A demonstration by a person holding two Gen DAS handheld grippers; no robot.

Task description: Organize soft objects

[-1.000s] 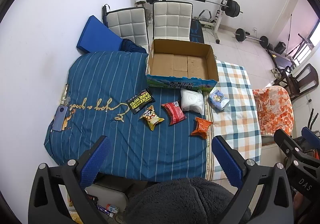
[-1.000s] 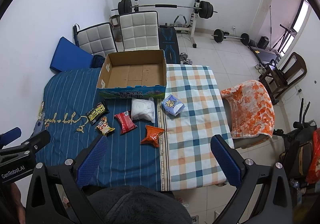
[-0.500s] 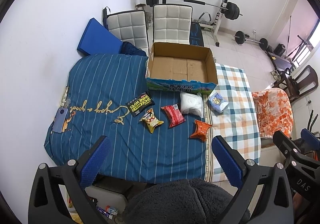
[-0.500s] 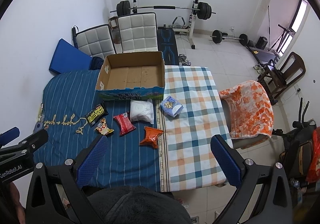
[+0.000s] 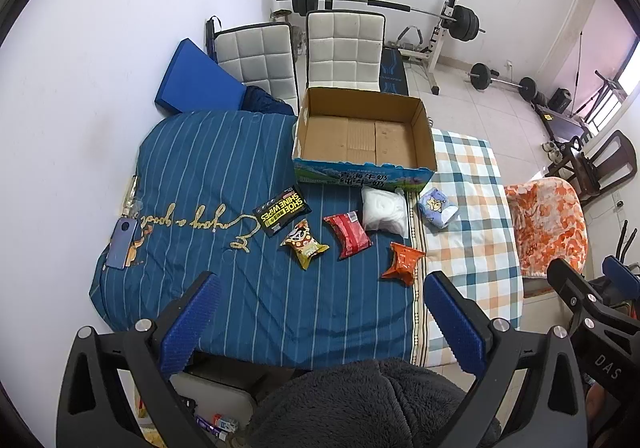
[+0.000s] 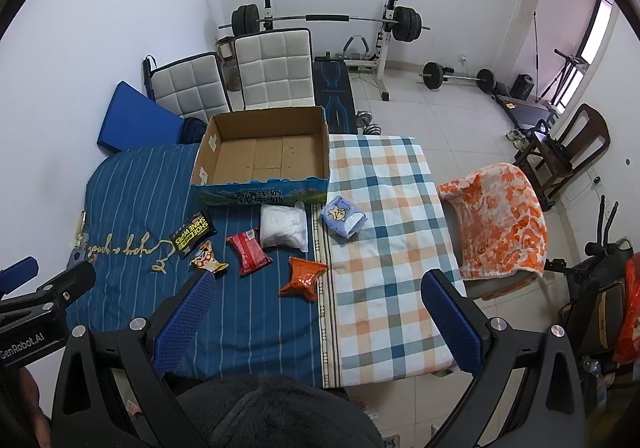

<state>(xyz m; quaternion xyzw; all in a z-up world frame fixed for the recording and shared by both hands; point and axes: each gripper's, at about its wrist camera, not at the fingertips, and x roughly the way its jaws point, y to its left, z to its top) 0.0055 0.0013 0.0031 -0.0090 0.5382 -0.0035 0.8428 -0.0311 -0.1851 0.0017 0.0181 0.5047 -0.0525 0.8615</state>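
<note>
An open cardboard box (image 5: 425, 136) (image 6: 325, 152) stands empty at the far side of the bed. In front of it lie several soft packs: a black wipes pack (image 5: 282, 209) (image 6: 193, 229), a yellow snack bag (image 5: 304, 243) (image 6: 207, 261), a red pack (image 5: 347, 234) (image 6: 249, 252), a white bag (image 5: 384, 205) (image 6: 282, 225), an orange bag (image 5: 403, 262) (image 6: 305, 277) and a blue-and-white pack (image 5: 437, 206) (image 6: 342, 216). My left gripper (image 5: 320, 322) and right gripper (image 6: 316, 322) both hang open high above the bed's near edge, holding nothing.
The blue striped cover (image 5: 208, 168) and checked blanket (image 6: 384, 224) cover the bed. A phone (image 5: 121, 242) lies at its left edge. A chair under an orange blanket (image 6: 500, 216) stands right. White padded chairs (image 5: 340, 48) and a barbell rack (image 6: 332, 20) are behind.
Both grippers have drifted slightly back and up, so the bed and box sit a little lower in each view. Nothing on the bed has moved.
</note>
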